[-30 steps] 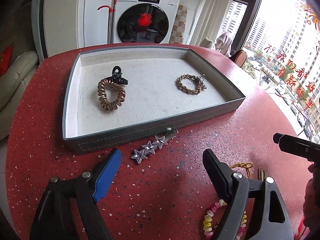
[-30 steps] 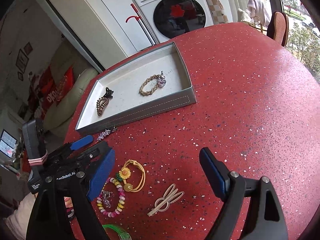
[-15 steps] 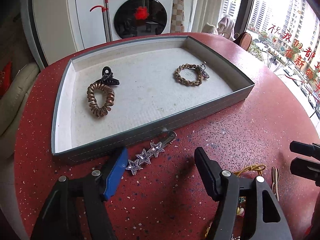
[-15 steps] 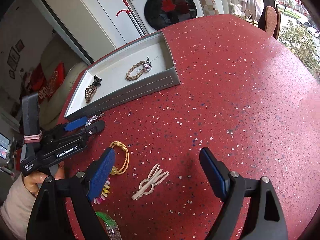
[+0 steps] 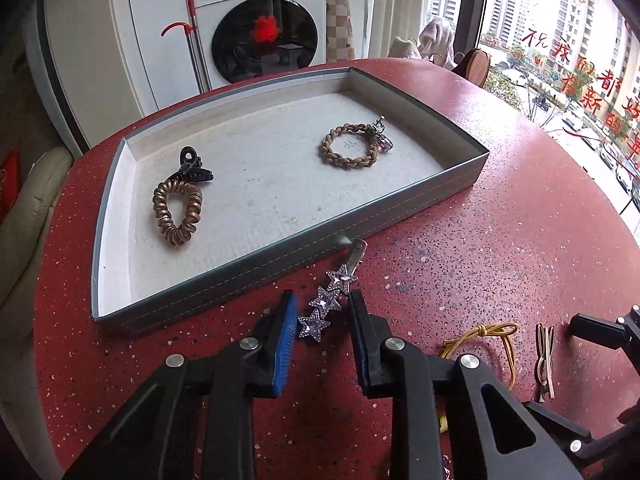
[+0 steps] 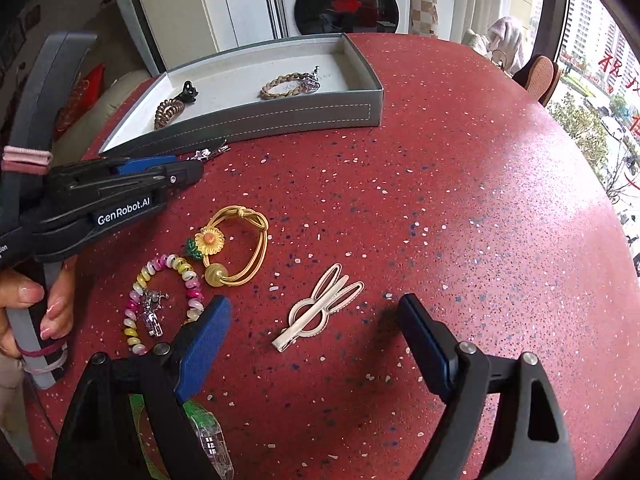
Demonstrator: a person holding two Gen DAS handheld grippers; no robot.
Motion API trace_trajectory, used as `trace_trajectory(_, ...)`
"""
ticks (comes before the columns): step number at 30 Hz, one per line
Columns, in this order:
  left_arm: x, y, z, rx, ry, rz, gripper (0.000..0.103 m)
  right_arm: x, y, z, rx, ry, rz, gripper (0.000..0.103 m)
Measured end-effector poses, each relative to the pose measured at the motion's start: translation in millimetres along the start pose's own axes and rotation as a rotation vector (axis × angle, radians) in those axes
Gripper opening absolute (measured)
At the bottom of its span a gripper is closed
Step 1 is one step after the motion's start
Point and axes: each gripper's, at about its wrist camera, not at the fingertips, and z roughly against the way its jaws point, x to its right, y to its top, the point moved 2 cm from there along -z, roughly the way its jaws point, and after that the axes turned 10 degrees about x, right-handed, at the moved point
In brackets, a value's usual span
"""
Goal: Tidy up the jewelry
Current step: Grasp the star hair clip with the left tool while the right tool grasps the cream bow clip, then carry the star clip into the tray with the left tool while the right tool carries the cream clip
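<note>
Five pieces wait outside on the red table (image 6: 460,184): low in the right-wrist frame, the bunny clip (image 6: 320,308) sits between the wide-open right gripper (image 6: 316,334), then a bead bracelet (image 6: 160,300) and flower tie (image 6: 232,248); a green piece shows at the bottom edge. The left gripper (image 5: 322,320) is closing around the star clip (image 5: 326,304), not yet pinching. Three pieces lie upper-frame in the tray (image 5: 280,258): coil tie (image 5: 178,212), claw clip (image 5: 192,166), braided bracelet (image 5: 352,146)

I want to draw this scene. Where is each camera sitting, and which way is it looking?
Left wrist: on the left gripper, looking down its closing fingers, which flank the star hair clip before the tray.
Right wrist: on the right gripper, looking down its open fingers at the bunny clip; a hand shows.
Shared: tray, star clip, yellow hair tie, washing machine.
</note>
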Motion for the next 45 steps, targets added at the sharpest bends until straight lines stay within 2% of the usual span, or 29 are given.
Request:
trace_trajectory(2, 3.4, -0.8, 1.5, 0.003, 0.000, -0.013, 0.041, -4.5, -3.2, 2.0, 0.010, -0.035, 0.049, 0.076)
trace_trajectory(4, 5.5, -3.1, 4.1, 0.008, 0.003, -0.018, 0.041, -4.2, -4.8, 5.8, 0.021, -0.030, 0.058, 0.067)
trace_trajectory(6, 5.8, -5.6, 6.3, 0.011, 0.002, -0.009, 0.041, -2.3, -6.0, 10.0, 0.026, -0.029, 0.062, 0.045)
trace_trajectory(7, 5.6, -7.1, 7.9, 0.011, 0.004, -0.003, 0.041, -1.6, -5.7, 10.8, 0.027, -0.025, 0.062, 0.030)
trace_trajectory(8, 5.2, -8.7, 9.7, 0.012, 0.009, 0.003, 0.041, -0.2, -6.0, 11.8, 0.028, -0.021, 0.062, 0.022)
trace_trajectory(9, 4.7, -10.3, 11.8, 0.015, 0.013, 0.008, 0.041, -0.2, -5.2, 11.1, 0.026, -0.015, 0.060, 0.020)
trace_trajectory(17, -6.1, -18.3, 36.4, 0.061, 0.025, 0.084, 0.040, 17.5, -4.4, 22.2, 0.058, 0.064, -0.024, 0.020)
trace_trajectory(30, -18.4, -16.4, 60.4, 0.118, 0.034, 0.152, 0.040, 30.4, 19.8, 39.4, 0.120, 0.112, -0.081, 0.020)
trace_trajectory(37, -28.0, -1.1, 68.7, 0.160, 0.031, 0.190, 0.040, 29.2, 39.0, 40.6, 0.138, 0.143, -0.081, 0.020)
trace_trajectory(45, -40.1, 26.7, 66.8, 0.200, 0.043, 0.196, 0.040, 22.1, 81.3, 36.1, 0.177, 0.171, -0.029, 0.020)
